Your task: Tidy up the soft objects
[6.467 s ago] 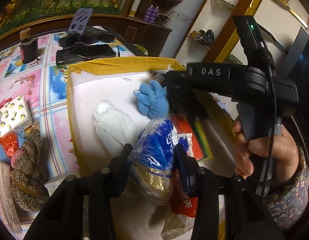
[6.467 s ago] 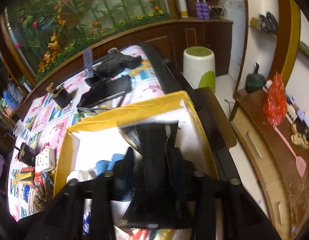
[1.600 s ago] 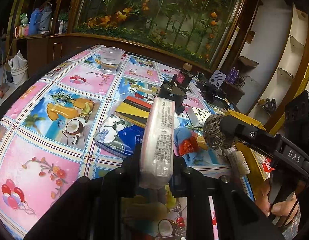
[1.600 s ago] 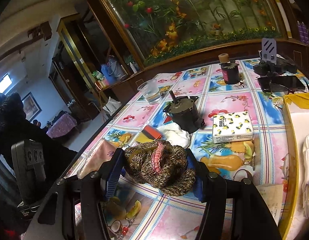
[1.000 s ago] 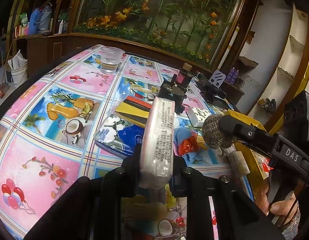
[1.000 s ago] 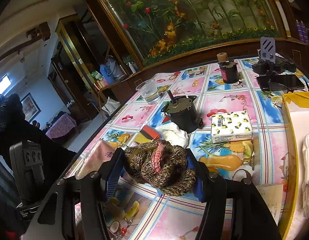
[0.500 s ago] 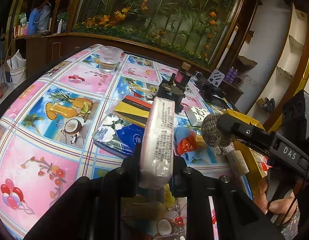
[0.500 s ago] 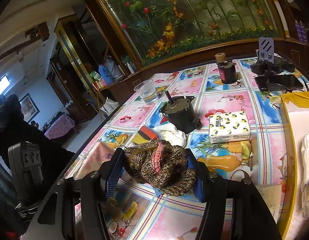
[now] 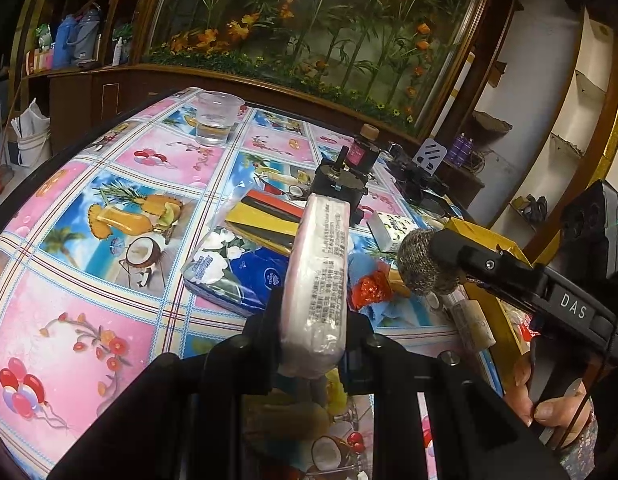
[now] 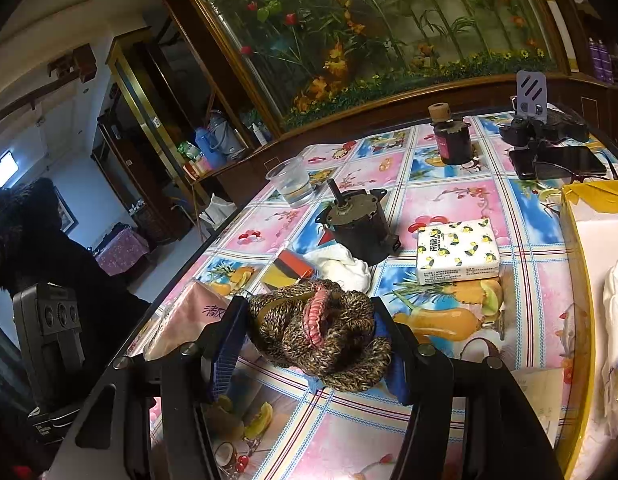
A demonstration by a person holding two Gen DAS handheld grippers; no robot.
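Both grippers are loaded and held above the table [image 9: 109, 216]. The left gripper [image 9: 313, 320] pinches a pink tissue pack [image 9: 317, 276] on edge between nearly closed jaws, and the right gripper [image 10: 313, 344] clamps a brown knitted bundle [image 10: 317, 332] between its half-spread blue pads. The yellow-rimmed box [image 10: 585, 240] stands at the table's right edge, with a white cloth [image 10: 617, 304] already lying inside, so the sorting seems partly done. Much is left on the flowered tablecloth: a blue tissue pack [image 9: 237, 272], a lemon-print tissue pack [image 10: 457, 250], a white rag [image 10: 341, 266] just beside the dark motor [image 10: 357, 224], striped cloths [image 9: 265, 216] and something orange-red [image 9: 369, 288]. As I judge it, the two held items go to the box next, then the rest follow.
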